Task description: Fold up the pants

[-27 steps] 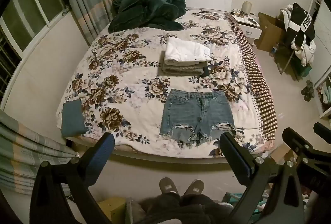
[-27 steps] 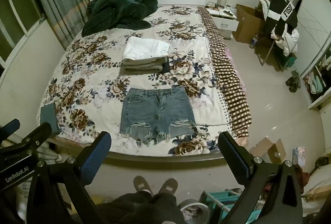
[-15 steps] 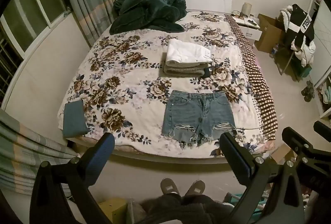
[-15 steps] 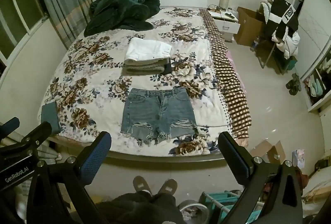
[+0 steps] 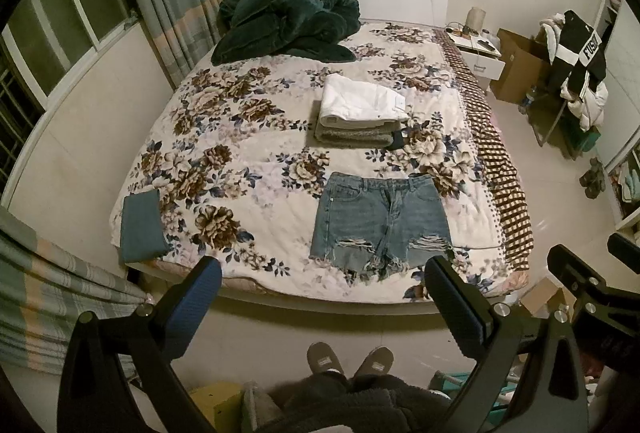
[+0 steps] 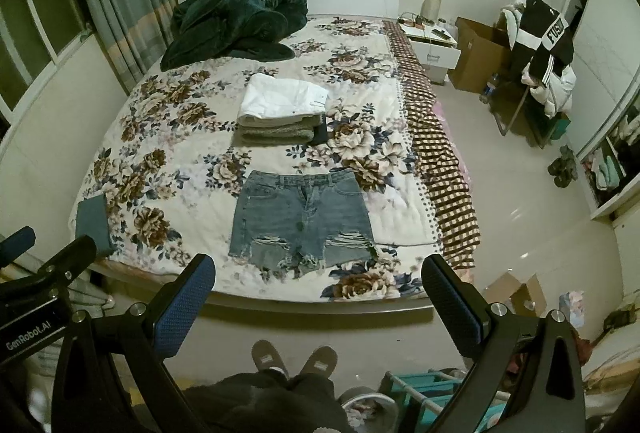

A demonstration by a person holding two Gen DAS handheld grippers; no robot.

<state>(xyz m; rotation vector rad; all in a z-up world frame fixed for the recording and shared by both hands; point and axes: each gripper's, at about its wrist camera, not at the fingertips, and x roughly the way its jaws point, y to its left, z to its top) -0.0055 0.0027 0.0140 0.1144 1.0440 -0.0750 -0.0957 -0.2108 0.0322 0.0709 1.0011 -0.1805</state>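
Two grippers sit in your hands, both with fingers spread wide and holding nothing. Your left gripper (image 5: pixel 322 275) and your right gripper (image 6: pixel 318 273) hang above the floor at the foot of the bed (image 5: pixel 256 153), well short of the cloth. The denim shorts (image 5: pixel 380 223) lie flat and unfolded on the floral bedspread, near the foot edge, waistband toward 12 o'clock and frayed hems toward 6 o'clock. From the shorts, a stack of folded clothes (image 5: pixel 358 113) with a white piece on top rests at 12 o'clock. A dark green blanket (image 5: pixel 286 21) is heaped by the headboard at 11 o'clock. A folded teal cloth (image 5: pixel 142 225) lies at the bed's corner at 9 o'clock. Your slippers (image 5: pixel 348 361) show below, at 6 o'clock.
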